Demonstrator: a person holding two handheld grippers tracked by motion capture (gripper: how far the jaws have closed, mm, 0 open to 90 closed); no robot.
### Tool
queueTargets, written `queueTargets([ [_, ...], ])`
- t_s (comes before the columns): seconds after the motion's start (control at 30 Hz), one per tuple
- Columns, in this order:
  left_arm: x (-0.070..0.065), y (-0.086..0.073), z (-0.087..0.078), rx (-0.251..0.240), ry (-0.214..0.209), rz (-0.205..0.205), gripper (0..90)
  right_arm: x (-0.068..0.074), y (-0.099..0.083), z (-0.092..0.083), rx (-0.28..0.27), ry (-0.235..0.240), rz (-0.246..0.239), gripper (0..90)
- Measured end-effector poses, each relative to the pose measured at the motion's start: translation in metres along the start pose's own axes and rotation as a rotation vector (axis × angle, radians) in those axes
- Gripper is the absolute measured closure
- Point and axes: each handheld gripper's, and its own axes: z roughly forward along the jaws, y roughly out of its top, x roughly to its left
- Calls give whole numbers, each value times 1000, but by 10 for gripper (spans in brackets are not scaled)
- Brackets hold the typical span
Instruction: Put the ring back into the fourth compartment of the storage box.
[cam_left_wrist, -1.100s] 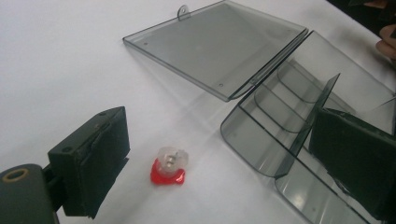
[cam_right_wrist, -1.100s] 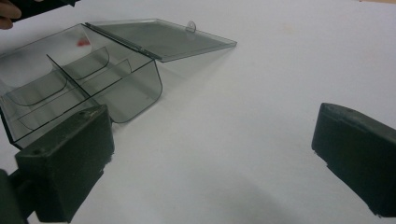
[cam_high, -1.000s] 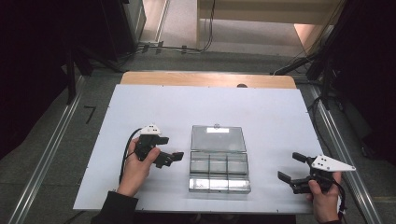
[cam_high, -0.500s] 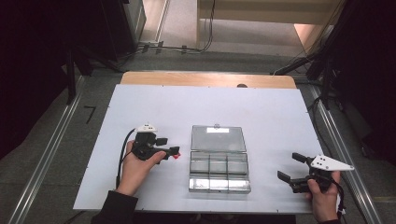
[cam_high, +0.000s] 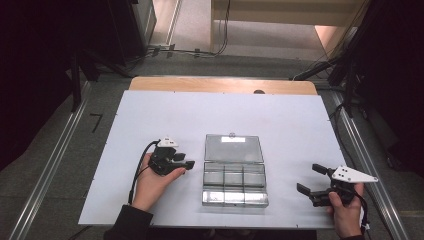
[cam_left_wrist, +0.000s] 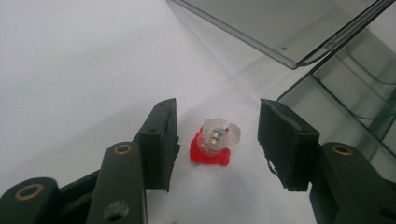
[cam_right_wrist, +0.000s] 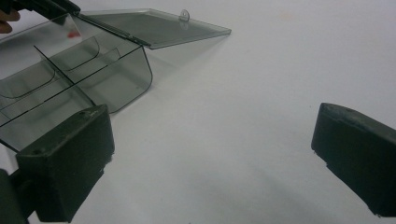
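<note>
The left claw (cam_left_wrist: 217, 142) has just been closing around the small red-and-clear piece (cam_left_wrist: 215, 145) at lower centre, pads not yet touching; next, pinch gently. The right claw (cam_right_wrist: 210, 158) waits released.

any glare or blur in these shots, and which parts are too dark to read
High view: the room around the table is nearly black, and a bright glare patch sits on the box lid. Left gripper view: the red and clear piece is sharp; the jaws near the bottom edge go soft. Right gripper view: the jaws are blurred, the box clearer, with soft shadows under it.
</note>
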Motion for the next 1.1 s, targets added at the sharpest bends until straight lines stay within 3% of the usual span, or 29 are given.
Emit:
queueTargets([
  [0.3, -10, -2, 8, 49, 59, 103, 627, 0, 0, 1, 3, -1, -1, 0],
  [0.6, -12, -3, 8, 52, 84, 147, 707, 0, 0, 2, 6, -2, -1, 0],
  [1.1, -9, -2, 3, 36, 74, 132, 715, 0, -1, 2, 4, -6, 0, 0],
])
